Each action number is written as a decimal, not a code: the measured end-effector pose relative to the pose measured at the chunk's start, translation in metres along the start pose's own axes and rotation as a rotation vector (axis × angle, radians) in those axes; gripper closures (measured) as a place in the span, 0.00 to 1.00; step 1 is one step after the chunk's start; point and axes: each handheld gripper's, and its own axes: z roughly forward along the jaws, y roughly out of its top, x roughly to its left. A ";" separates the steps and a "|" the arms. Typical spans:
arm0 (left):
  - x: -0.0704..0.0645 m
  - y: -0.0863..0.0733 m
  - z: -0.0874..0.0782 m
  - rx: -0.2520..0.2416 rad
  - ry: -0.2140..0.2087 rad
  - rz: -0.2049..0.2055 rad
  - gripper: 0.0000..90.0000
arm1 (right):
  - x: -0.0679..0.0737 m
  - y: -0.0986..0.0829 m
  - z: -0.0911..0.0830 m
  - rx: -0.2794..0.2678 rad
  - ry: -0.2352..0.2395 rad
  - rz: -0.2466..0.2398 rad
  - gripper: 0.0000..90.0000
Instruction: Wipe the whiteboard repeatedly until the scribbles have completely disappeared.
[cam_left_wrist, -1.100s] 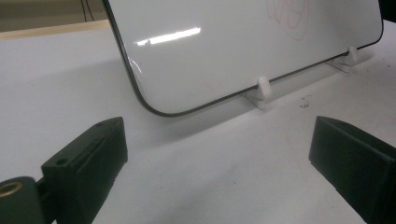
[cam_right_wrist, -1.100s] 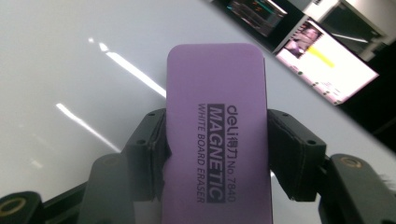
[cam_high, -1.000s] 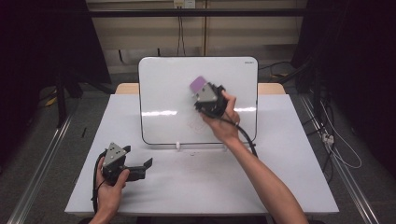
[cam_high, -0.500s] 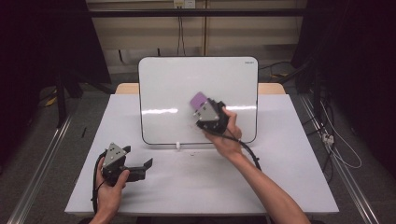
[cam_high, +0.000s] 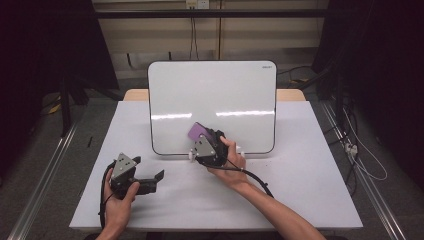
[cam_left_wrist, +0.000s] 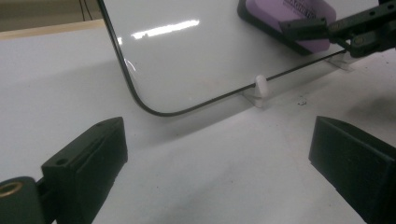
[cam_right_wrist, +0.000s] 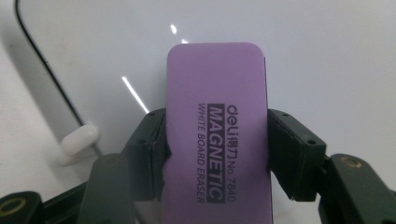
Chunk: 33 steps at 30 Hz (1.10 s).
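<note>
We see the whiteboard (cam_high: 212, 107) standing on the bench (cam_high: 300, 190), and judge the wiping step in hand; next calls for sweeping across with steady pressure. Our right gripper (cam_right_wrist: 215, 154) has its jaws clamped on the purple eraser (cam_right_wrist: 217, 126), which lies between them against the board's lower part. Our left gripper (cam_left_wrist: 219, 158) rests, jaws apart.

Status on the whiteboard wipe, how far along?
Done: the whiteboard face looks clean, no marks visible. In hand: the right gripper is shut on the eraser, low on the board near its bottom edge. The left gripper rests open on the table. Left: probably just putting the eraser down.
</note>
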 end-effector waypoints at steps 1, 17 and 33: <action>0.001 0.000 0.000 -0.002 0.002 -0.002 0.05 | 0.000 -0.003 -0.002 0.003 0.012 0.011 0.46; 0.001 0.000 0.002 0.007 0.002 0.002 0.05 | -0.039 -0.017 -0.010 0.010 -0.072 0.114 0.46; -0.002 0.002 0.001 -0.010 0.038 -0.005 0.06 | -0.053 -0.024 -0.014 -0.020 0.019 0.236 0.46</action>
